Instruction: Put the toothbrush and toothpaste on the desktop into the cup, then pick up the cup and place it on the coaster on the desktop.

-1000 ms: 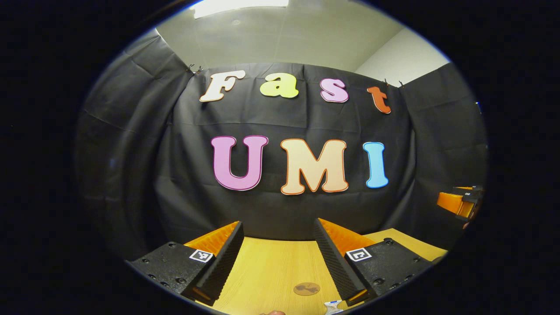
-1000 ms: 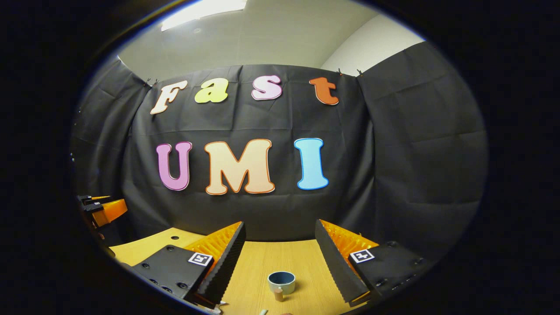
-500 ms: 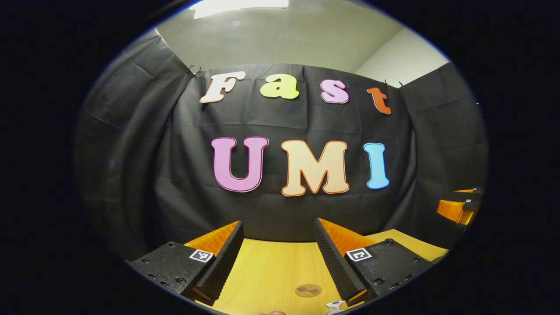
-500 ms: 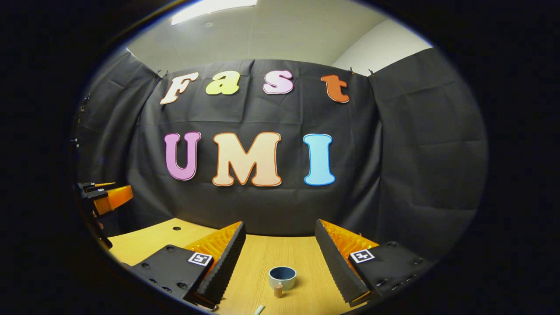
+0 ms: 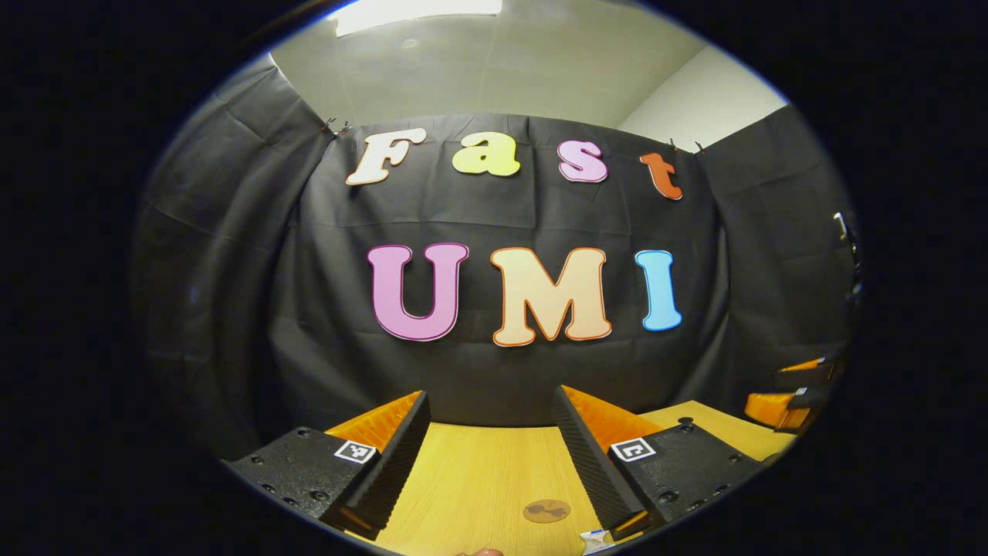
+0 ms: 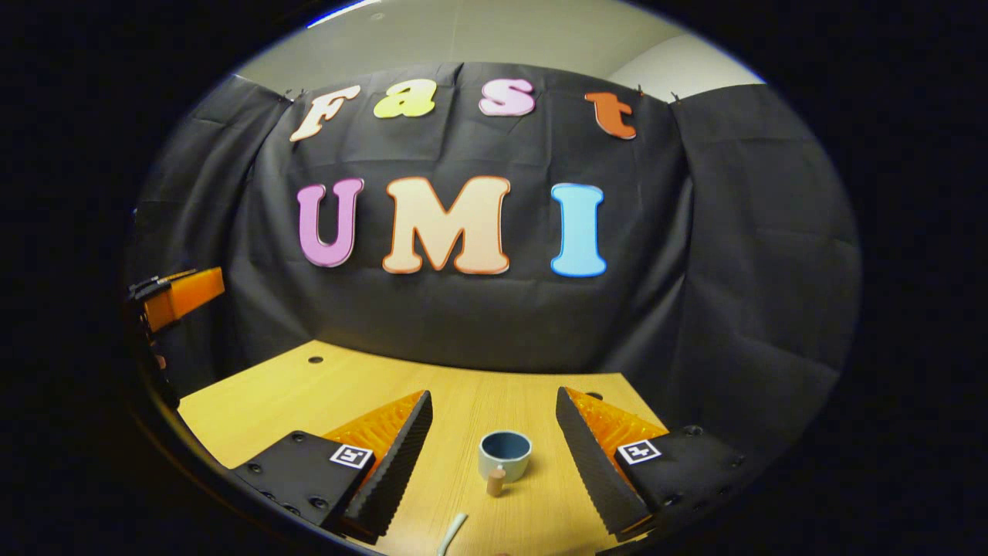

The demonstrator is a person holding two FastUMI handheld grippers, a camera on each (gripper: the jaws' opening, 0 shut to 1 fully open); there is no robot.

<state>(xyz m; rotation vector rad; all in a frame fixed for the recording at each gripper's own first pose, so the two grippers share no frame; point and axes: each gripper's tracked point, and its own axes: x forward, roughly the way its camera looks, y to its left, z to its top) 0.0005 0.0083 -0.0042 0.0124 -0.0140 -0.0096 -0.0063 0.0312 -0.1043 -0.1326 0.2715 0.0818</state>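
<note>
Both grippers, the left (image 5: 488, 455) above the coaster (image 5: 546, 510) and the right (image 6: 494, 455) framing the cup (image 6: 505, 454), were held with fingers spread and empty over the desk (image 6: 309, 394), apparently staged for approach, with the toothbrush (image 6: 453, 530) lying just before the cup.

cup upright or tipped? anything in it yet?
Upright: the cup stands on the desktop, open mouth up, between the right gripper's spread jaws. The visible interior looks empty; its bottom is hidden.
</note>
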